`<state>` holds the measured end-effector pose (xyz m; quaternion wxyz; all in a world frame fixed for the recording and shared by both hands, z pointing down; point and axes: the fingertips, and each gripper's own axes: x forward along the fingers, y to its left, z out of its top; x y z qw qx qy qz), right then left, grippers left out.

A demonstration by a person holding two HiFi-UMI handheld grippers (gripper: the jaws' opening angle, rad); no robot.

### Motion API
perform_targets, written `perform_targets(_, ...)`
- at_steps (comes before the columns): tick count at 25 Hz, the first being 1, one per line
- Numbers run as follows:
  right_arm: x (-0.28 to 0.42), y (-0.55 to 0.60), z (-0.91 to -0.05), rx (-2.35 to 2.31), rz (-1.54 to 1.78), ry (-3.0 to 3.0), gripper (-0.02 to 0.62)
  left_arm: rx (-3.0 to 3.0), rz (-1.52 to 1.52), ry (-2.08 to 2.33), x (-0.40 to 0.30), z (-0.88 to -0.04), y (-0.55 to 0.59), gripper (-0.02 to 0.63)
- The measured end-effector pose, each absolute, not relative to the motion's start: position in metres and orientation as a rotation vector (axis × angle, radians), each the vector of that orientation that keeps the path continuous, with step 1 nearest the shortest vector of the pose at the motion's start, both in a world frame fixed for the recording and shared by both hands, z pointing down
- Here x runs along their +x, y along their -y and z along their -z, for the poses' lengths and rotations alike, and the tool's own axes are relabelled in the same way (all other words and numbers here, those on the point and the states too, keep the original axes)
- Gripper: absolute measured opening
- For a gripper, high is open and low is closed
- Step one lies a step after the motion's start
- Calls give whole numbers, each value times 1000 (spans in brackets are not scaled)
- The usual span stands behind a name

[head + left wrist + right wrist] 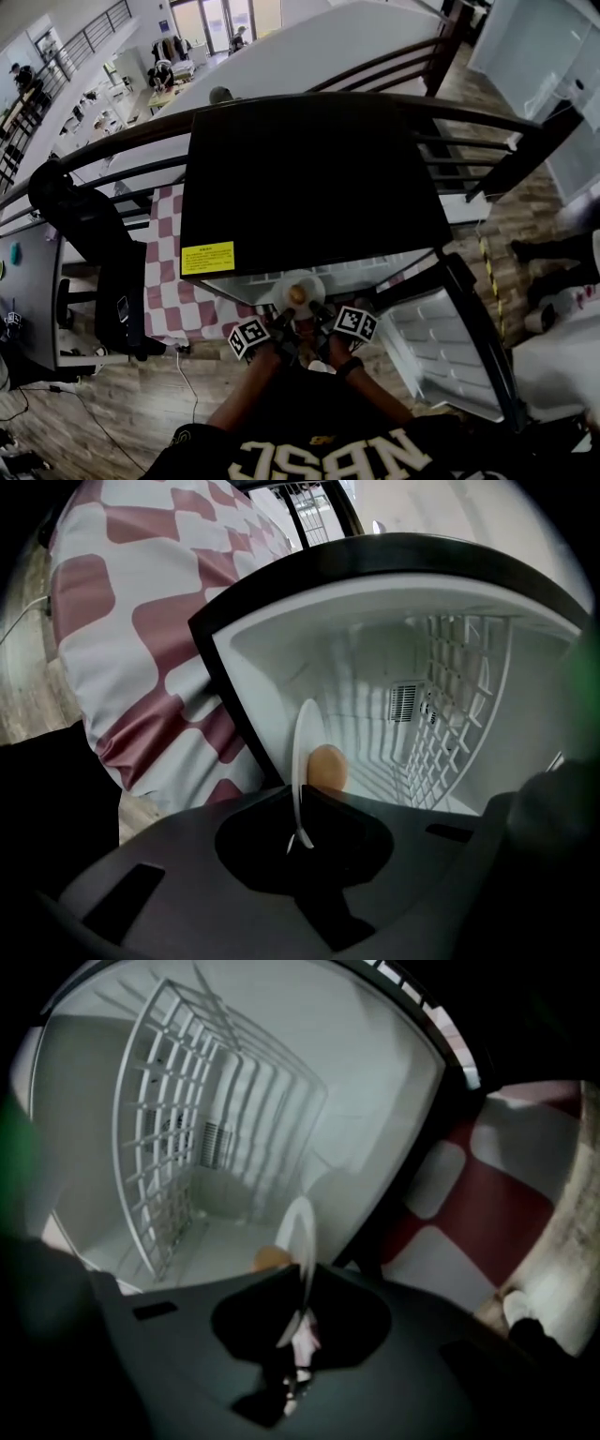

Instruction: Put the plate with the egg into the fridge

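Bearing one tan egg (297,294), plate (313,281) (round) is white.

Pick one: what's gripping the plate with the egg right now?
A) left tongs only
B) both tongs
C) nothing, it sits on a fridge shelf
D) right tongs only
B: the left tongs and the right tongs are each shut on the rim of the plate, which carries the egg at the mouth of the open fridge.
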<state>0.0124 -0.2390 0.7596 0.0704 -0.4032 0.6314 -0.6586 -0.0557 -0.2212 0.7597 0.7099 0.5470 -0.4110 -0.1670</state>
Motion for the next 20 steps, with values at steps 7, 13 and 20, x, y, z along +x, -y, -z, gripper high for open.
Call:
perform_targets(7, 12, 248, -772, -1242, 2007, -1882, 43, 1187, 354, 910, -55, -773, 230, 34)
perform_targets(13, 15, 256, -775, -1261, 1977, -1901, 43, 1174, 366, 913, -52, -779, 237, 34)
perform_targets(20, 14, 263, -777, -1272, 1959, -1923, 43, 1166, 374, 907, -54, -782, 244, 34)
